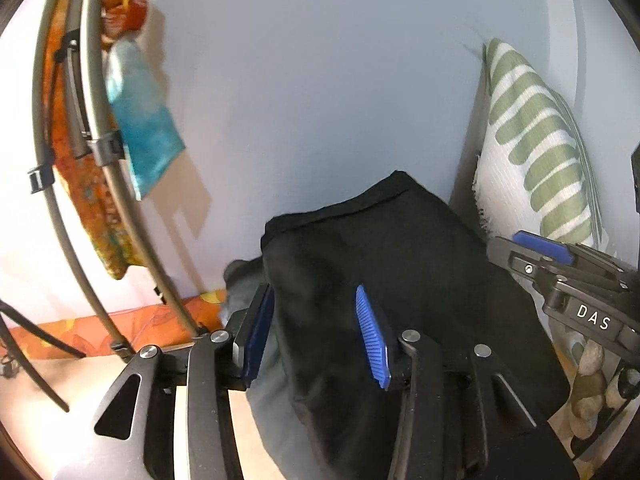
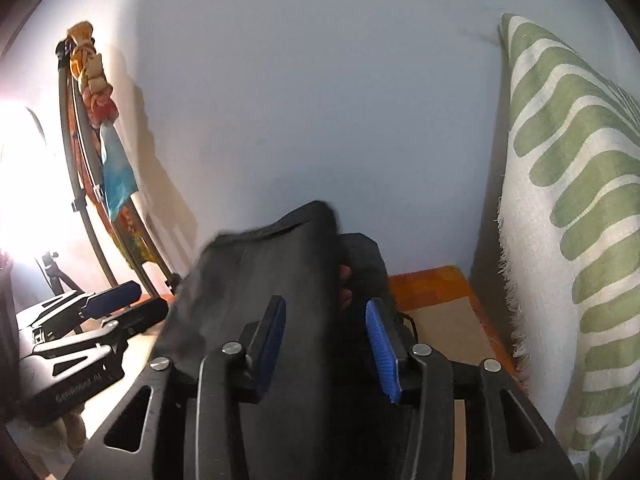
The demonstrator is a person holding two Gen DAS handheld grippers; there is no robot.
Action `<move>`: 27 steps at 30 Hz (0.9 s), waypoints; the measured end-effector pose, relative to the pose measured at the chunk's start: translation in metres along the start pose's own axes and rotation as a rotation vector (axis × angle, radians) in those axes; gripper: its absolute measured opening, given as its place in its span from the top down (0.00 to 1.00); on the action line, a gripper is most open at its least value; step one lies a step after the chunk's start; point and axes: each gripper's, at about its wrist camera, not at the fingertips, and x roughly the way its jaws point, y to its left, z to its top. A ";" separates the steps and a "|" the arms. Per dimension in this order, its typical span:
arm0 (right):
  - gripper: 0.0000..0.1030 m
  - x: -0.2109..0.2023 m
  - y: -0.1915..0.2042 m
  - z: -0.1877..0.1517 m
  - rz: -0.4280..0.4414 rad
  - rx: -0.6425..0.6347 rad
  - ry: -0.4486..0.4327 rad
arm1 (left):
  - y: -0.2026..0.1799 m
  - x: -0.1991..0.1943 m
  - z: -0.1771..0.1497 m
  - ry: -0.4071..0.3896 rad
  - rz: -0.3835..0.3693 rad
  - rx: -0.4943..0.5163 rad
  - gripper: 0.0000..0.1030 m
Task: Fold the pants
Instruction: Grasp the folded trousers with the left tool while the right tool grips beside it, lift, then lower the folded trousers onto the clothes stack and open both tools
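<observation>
Both the left gripper (image 1: 316, 332) and the right gripper (image 2: 328, 344) stand with jaws parted around the black pants (image 1: 380, 264), which rise in a heap between the blue pads, near the wall and beside the striped cushion (image 1: 536, 148); no pad seems to press the cloth. To lay the fold well, let the fabric drop flat, then smooth it. The surface's edges, and how many layers lie beneath, stay hidden under the cloth.
</observation>
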 end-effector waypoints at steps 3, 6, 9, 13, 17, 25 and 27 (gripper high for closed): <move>0.48 -0.005 0.001 0.001 -0.018 -0.012 -0.009 | 0.003 -0.009 0.000 -0.008 -0.002 0.002 0.60; 0.46 -0.010 0.004 0.000 -0.019 -0.022 -0.011 | 0.001 -0.018 0.000 -0.011 -0.009 0.016 0.60; 0.44 -0.014 0.012 0.004 -0.023 -0.042 -0.019 | 0.001 -0.026 -0.002 -0.017 -0.011 0.025 0.60; 0.43 -0.028 0.019 0.005 -0.017 -0.056 -0.027 | 0.002 -0.042 -0.005 -0.027 -0.025 0.017 0.60; 0.30 -0.044 0.026 0.006 -0.032 -0.076 -0.045 | 0.005 -0.057 -0.009 -0.029 -0.040 0.004 0.60; 0.25 -0.084 0.039 0.001 -0.044 -0.099 -0.070 | 0.006 -0.099 -0.019 -0.058 -0.060 -0.005 0.53; 0.21 -0.095 0.041 -0.003 -0.040 -0.095 -0.075 | 0.007 -0.110 -0.022 -0.062 -0.073 -0.015 0.49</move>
